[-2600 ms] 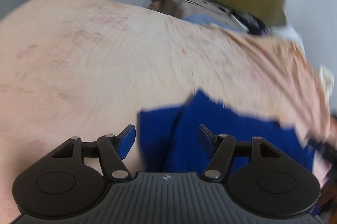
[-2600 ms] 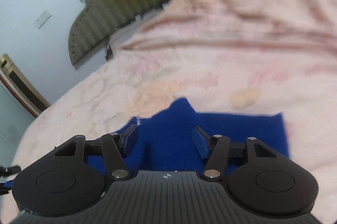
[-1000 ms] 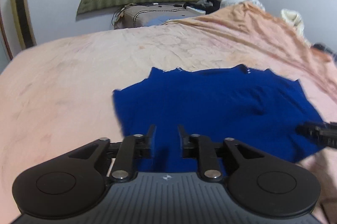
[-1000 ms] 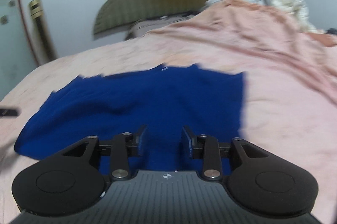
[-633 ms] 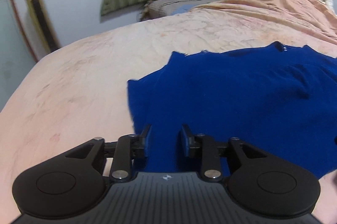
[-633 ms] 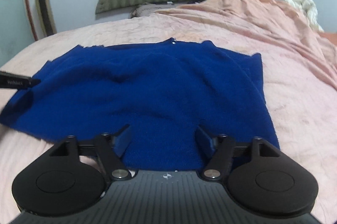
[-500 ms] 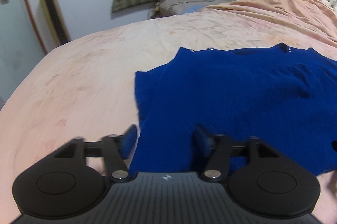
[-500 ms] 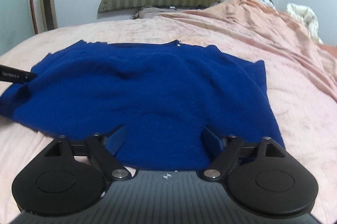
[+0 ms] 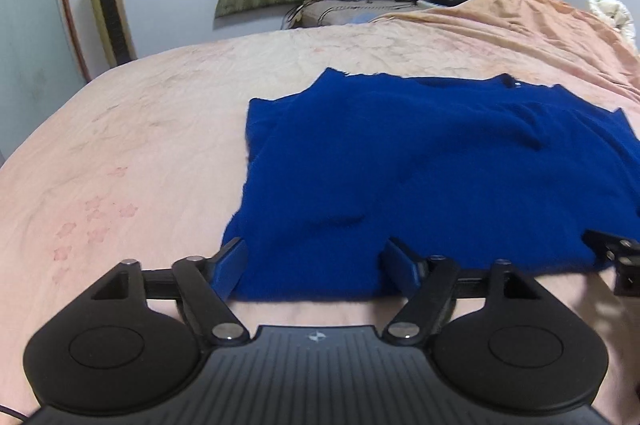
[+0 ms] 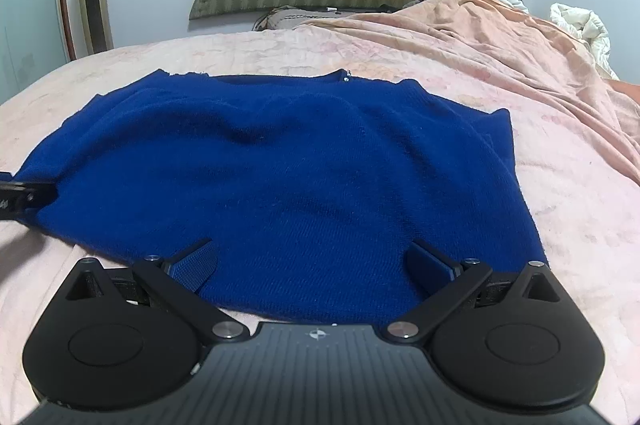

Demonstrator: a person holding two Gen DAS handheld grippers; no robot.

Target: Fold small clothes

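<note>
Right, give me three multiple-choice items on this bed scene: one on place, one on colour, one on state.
1. Where does the knitted sweater lie?
A. On the pink bedspread
B. On the floor
C. Over the headboard

2. What colour is the sweater?
A. Red
B. Deep blue
C. White

3. How do the right gripper jaws stand?
A. Clamped on the hem
B. Wide apart
C. Out of view

Answers: 1 A, it is spread flat on the bedspread; 2 B, the knit is blue all over; 3 B, the pads stand apart at the near hem, having just been opening.
</note>
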